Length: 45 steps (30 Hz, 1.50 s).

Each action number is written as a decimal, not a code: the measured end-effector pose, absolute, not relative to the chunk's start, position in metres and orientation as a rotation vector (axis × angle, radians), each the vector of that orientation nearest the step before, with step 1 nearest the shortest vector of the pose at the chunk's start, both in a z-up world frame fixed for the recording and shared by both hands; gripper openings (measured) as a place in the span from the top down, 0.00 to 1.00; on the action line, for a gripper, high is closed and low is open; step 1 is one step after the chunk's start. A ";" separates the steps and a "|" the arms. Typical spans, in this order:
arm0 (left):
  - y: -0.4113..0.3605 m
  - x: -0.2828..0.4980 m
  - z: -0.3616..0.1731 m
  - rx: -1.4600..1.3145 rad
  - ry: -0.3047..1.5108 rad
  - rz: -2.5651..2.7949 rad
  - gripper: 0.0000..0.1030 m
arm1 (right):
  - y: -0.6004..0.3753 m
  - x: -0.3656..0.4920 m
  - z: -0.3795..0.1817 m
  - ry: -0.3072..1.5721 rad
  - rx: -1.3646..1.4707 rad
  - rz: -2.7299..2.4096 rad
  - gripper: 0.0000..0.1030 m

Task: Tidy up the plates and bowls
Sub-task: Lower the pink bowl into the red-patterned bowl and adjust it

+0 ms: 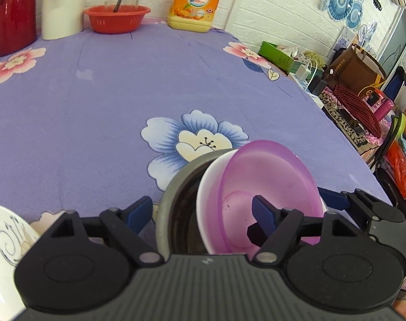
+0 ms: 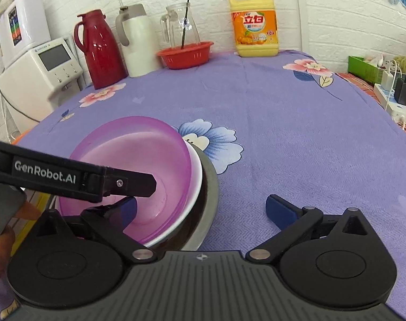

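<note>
the purple bowl [image 2: 138,165] sits tipped inside a white bowl [image 2: 195,187], and both are nested in a metal bowl [image 2: 212,200] at the near edge of the tabletop [image 2: 283,133], so the stack is basically built but leaning, with the purple rim riding up on the far side. the left tongs [image 1: 203,214] are spread wide and straddle the whole stack: one blue pad reaches down into the purple bowl's hollow while the other sits out on the cloth to the left, so nothing is pinched. the right tongs [image 2: 203,208] are wide too and empty, with the stack off to their left; their left pad is at the purple bowl's near rim, the other hangs over bare cloth. looks to me like the left side is nearer and better lined up for nudging the purple bowl flat. a white patterned plate [image 1: 5,243] peeks in at the left view's lower left corner, probably next up. further back along the wall: a red basket [image 2: 185,54], yellow detergent jug [image 2: 255,26], red thermos [image 2: 100,50].
</note>
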<state>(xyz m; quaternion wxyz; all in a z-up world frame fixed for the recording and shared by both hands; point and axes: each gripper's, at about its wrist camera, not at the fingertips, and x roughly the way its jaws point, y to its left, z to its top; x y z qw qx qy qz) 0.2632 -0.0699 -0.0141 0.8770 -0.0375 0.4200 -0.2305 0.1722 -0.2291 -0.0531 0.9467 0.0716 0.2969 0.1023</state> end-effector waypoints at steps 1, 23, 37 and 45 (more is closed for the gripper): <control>-0.070 0.263 -0.014 -0.082 0.875 -0.483 0.26 | -0.229 0.172 -0.052 0.608 0.145 0.209 0.00; -0.065 0.262 -0.014 -0.076 0.870 -0.494 0.26 | -0.215 0.171 -0.047 0.632 0.160 0.156 0.00; -0.071 0.246 -0.016 -0.148 0.848 -0.475 0.39 | -0.208 0.162 -0.046 0.611 0.211 0.248 0.04; -0.083 0.233 -0.014 -0.209 0.883 -0.444 0.42 | -0.204 0.151 -0.039 0.627 0.207 0.163 0.00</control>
